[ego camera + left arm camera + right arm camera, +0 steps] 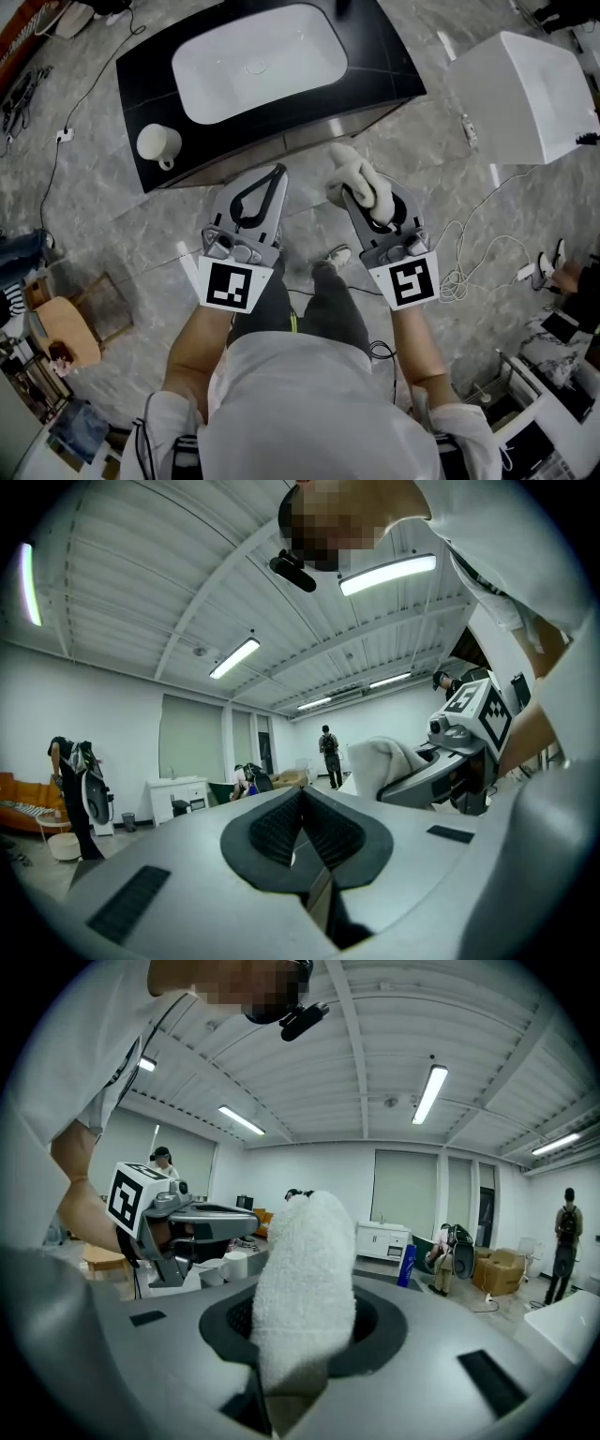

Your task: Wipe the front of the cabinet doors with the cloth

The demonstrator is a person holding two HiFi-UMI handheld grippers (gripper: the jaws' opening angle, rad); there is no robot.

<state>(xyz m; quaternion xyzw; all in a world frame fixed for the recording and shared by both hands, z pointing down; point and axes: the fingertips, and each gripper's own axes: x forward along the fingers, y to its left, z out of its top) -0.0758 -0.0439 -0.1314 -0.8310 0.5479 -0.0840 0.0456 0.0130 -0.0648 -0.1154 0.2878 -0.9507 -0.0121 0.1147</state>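
**Cloth clamped in the right gripper, short of the cabinet's front edge**

The white cloth (305, 1288) stands up as a thick, fuzzy roll from between the jaws of the right gripper (373, 208). The jaws are closed on its lower end, which is pinched narrow and runs down out of sight into the gap. The roll blocks the middle of the right gripper view, so what lies straight beyond it cannot be made out. From the head view the cloth's upper end sits just at the front edge of the cabinet (384, 56). Whether it touches cannot be told from this steep angle.

The door fronts (319, 131) show only as a thin, foreshortened strip under the black top, with their surface nearly all hidden. A white basin (300, 47) is sunk into the top, and a white mug (157, 143) stands at its front left corner. The far side of the cabinet is cut off by the upper border.

The left gripper (277, 176) is held just beside the right one. Its jaws are pressed together with nothing between the ribbed pads.

The person (309, 403) stands on grey marbled floor (112, 234). A white box (525, 94) sits to the right and a looped cable (469, 258) lies below it. A wooden stool (70, 328) is well off to the left. Distant figures in both gripper views are too small to make out.
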